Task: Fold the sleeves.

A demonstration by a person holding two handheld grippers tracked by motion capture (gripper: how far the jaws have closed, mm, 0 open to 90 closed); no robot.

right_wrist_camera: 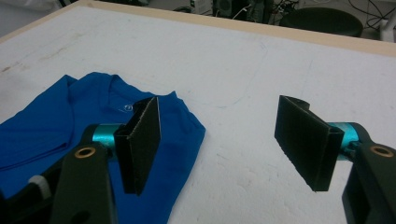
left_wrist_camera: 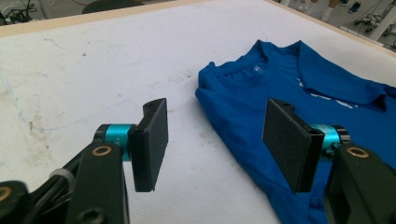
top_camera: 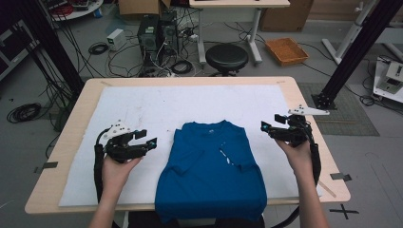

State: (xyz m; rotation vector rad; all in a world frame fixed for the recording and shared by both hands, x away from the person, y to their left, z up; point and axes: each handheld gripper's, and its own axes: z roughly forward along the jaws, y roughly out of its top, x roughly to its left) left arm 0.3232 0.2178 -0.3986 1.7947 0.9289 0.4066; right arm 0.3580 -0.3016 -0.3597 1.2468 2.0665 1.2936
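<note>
A blue T-shirt (top_camera: 211, 166) lies flat in the middle of the white sheet (top_camera: 142, 104), collar toward the far side and sleeves folded in. Its hem hangs over the table's near edge. My left gripper (top_camera: 146, 138) hovers just left of the shirt's shoulder, open with nothing between its pads. In the left gripper view, the left gripper (left_wrist_camera: 215, 140) frames the shirt (left_wrist_camera: 280, 84) edge. My right gripper (top_camera: 271, 123) is held to the right of the other shoulder, also open and empty. In the right gripper view, the right gripper (right_wrist_camera: 224, 140) has the shirt (right_wrist_camera: 56, 116) to its left.
The sheet covers most of a wooden table (top_camera: 66, 142). On the floor beyond stand a black stool (top_camera: 226, 57), computer towers (top_camera: 157, 33) with tangled cables, and an orange tray (top_camera: 286, 51). A black frame post (top_camera: 351, 52) rises at the far right.
</note>
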